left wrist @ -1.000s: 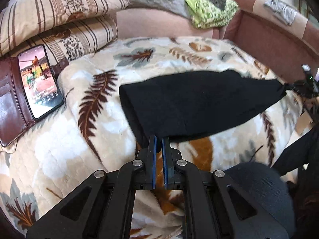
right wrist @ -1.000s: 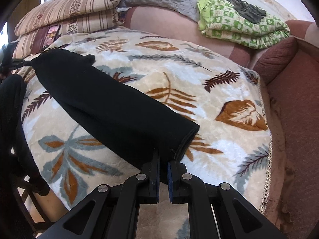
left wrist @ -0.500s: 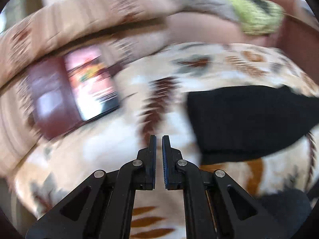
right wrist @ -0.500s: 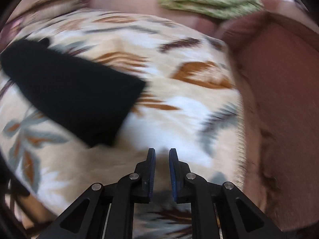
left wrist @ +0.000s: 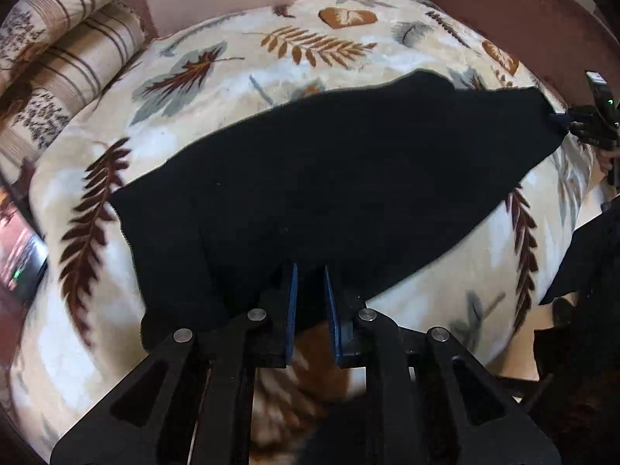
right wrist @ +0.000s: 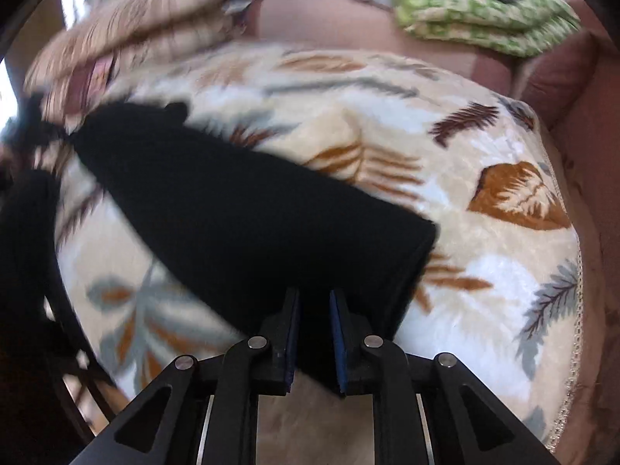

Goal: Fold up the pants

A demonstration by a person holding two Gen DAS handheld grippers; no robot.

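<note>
Returning to the near edge of the pants (left wrist: 329, 178), both grippers have come back after swinging off to the sides half a second ago. Left gripper (left wrist: 309, 302): fingers have just been opening, now slightly spread, black cloth between them; cannot tell whether the pads press it. Right gripper (right wrist: 314, 325): same, slightly spread astride the edge near the other end. Pants lie as a long folded strip across the blanket (left wrist: 240, 89). Judgement: regrasp for another fold. No containers seen.

Both grippers (left wrist: 310, 302) (right wrist: 314, 329) slightly parted
</note>
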